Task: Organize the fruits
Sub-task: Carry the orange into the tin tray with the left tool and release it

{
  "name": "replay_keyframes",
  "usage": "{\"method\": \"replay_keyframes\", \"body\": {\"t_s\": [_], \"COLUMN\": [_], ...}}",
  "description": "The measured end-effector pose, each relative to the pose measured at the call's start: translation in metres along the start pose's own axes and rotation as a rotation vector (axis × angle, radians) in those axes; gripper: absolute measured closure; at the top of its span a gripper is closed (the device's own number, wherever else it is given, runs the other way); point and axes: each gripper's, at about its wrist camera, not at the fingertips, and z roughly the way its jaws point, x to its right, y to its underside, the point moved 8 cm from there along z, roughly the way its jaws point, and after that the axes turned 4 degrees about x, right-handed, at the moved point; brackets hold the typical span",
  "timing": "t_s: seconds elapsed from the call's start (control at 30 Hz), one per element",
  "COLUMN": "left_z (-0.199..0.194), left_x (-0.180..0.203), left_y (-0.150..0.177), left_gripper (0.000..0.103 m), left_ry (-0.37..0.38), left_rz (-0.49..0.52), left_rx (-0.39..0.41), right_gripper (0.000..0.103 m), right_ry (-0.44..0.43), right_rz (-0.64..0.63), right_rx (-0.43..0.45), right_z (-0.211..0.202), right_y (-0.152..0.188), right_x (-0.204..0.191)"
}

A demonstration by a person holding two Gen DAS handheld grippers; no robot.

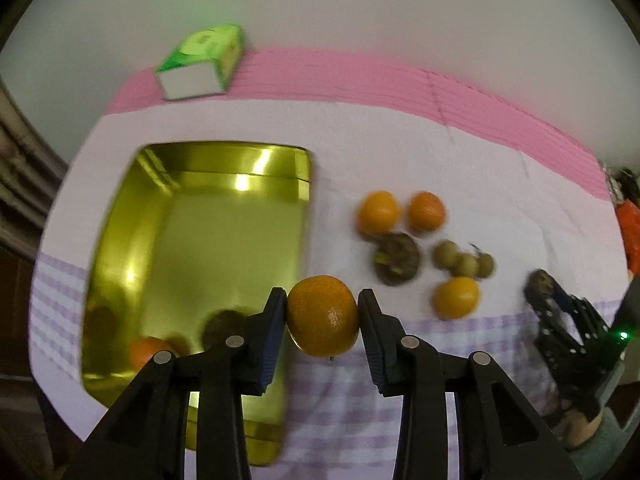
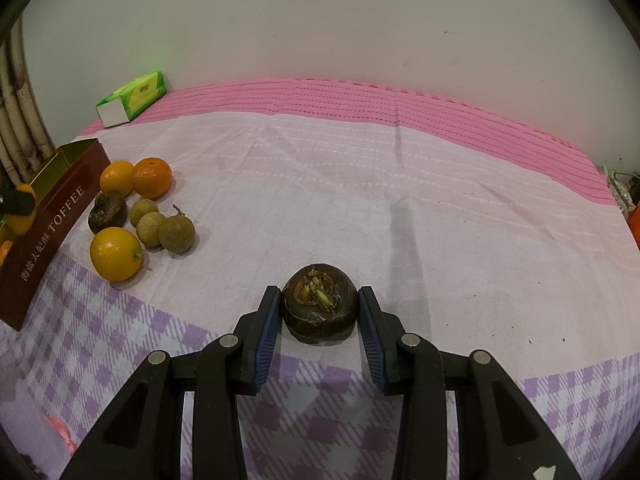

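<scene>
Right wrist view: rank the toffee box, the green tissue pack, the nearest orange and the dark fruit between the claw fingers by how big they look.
1. toffee box, partly cut off at the frame edge
2. dark fruit, enlarged by nearness to the camera
3. green tissue pack and nearest orange: look about alike, unranked

Your tin [image 1: 192,216] is glossy gold metal inside, its outer wall [image 2: 52,232] matt maroon. The cloth [image 2: 320,184] looks woven and matt; your gripper pads [image 2: 266,344] ribbed blue rubber.
</scene>
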Motion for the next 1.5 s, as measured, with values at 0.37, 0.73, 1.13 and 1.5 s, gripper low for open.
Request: {"method": "replay_keyframes", "body": {"t_s": [0.37,0.73,1.13,1.5], "left_z": [0.018,0.052,0.060,0.054], "left_x": [-0.099,-0.123,-0.124,-0.122], "left_y": [-0.011,0.005,0.008,0.006], "left_gripper": [0.065,0.065,0.065,0.065], "left_ry": [-0.155,-0.198,-0.216,-0.231], "left_rz": [-0.048,-0.008,0.025,0.038], "left_rx": [-0.010,-0.083,-0.085,-0.076], "right_gripper": [0.067,0.067,0.067,0.067], "right_ry": [0.000,-0.001,-0.001,-0.001], "right_rz": [0.000,-0.001,-0.001,-0.001], "right_rx": [0.000,0.000,0.001,0.001], "right_z": [0.000,-0.001,0.000,0.000], "right_y": [0.000,0.000,0.000,0.000], "right_x": [0.000,0.000,0.000,0.000]}}
